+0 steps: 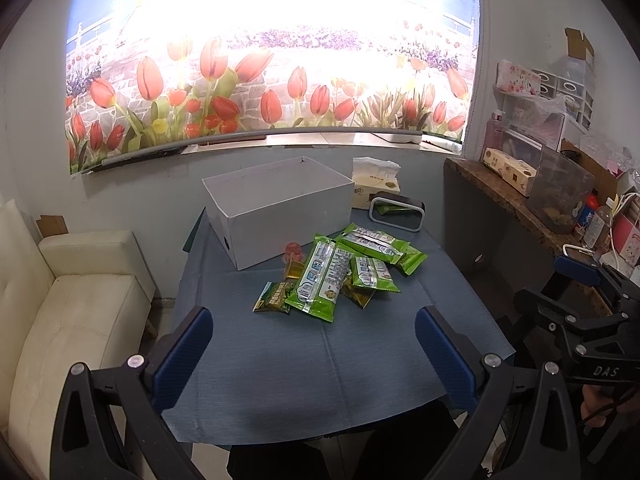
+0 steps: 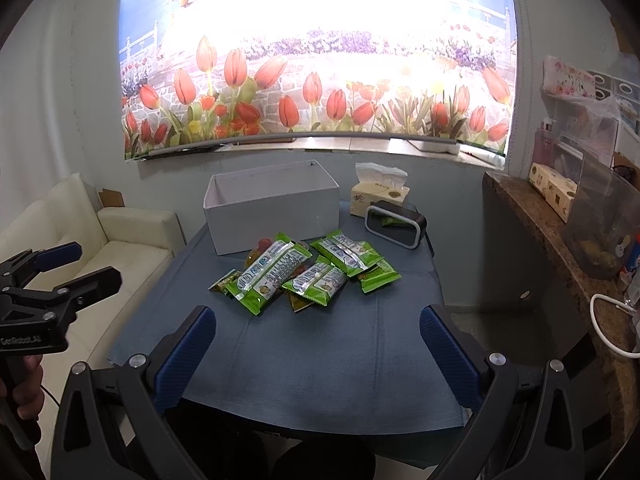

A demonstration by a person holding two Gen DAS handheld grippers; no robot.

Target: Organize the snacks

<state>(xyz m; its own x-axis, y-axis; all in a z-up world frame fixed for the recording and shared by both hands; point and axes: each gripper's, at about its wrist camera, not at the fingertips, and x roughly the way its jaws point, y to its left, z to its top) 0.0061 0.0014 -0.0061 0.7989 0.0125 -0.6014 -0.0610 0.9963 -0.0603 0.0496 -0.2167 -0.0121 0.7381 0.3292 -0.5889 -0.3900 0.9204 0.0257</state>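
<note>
Several green snack packets (image 1: 340,270) are lying in a loose heap on the blue cloth (image 1: 320,360) covering the table in the left wrist view, some overlapping each other. A small dark green packet (image 1: 274,298) is sitting at the heap's left edge, and a red-topped jelly cup (image 1: 294,254) is peeking out behind the pile, close to the white box (image 1: 280,208). The box is standing open at the far side of the cloth, just behind the snacks. A tissue pack (image 1: 374,184) and a small black clock (image 1: 396,214) are sitting to the right of the box. The left gripper (image 1: 314,354) is hanging over the near part of the cloth with its blue pads spread wide and nothing between them, well short of the heap. The right gripper (image 1: 580,292) is showing at the right edge, its fingers parted and holding nothing.

In the right wrist view, the same packets (image 2: 304,272) are lying mid-cloth (image 2: 320,360), with the white box (image 2: 272,208) behind them, its inside out of sight. The tissue pack (image 2: 380,196) and clock (image 2: 396,226) are sitting beside it. The right gripper (image 2: 318,354) is hovering above the near cloth, pads far apart and gripping nothing. The left gripper (image 2: 80,264) is showing at the left edge over the cream sofa (image 2: 120,248), its fingers apart.
</note>
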